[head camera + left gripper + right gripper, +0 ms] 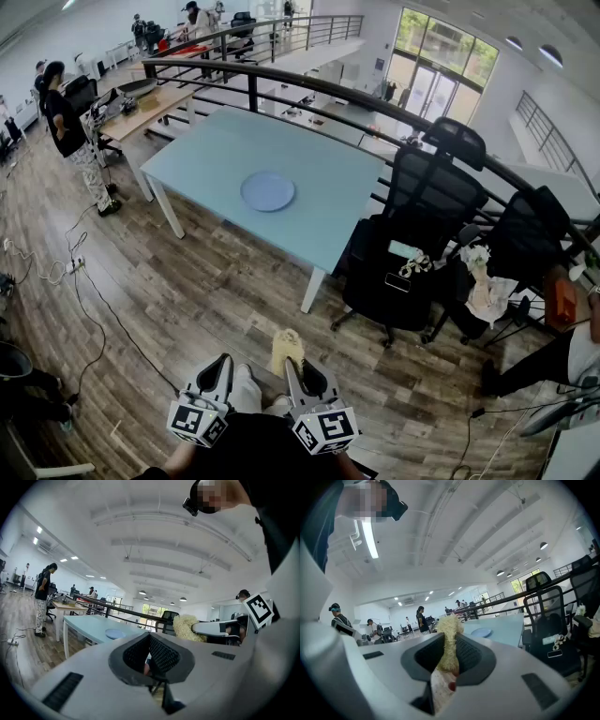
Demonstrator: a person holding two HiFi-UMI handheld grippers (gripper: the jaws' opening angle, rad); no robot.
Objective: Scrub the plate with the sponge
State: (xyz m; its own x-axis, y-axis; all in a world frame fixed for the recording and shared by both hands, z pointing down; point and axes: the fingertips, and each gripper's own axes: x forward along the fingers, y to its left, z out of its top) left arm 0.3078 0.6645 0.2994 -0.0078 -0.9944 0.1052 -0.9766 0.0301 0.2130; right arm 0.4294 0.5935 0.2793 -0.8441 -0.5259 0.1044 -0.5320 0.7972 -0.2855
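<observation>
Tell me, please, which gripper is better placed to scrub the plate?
Right: the right gripper is shut on the sponge, while the left gripper holds nothing. The plate lies far from both.

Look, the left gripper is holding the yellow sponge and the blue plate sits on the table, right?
Wrong gripper: the right gripper view shows the right gripper holding the yellow sponge; the left gripper holds nothing. The blue plate does sit on the table.

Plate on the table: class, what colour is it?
The plate is plain light blue, and the head view shows it best.
</observation>
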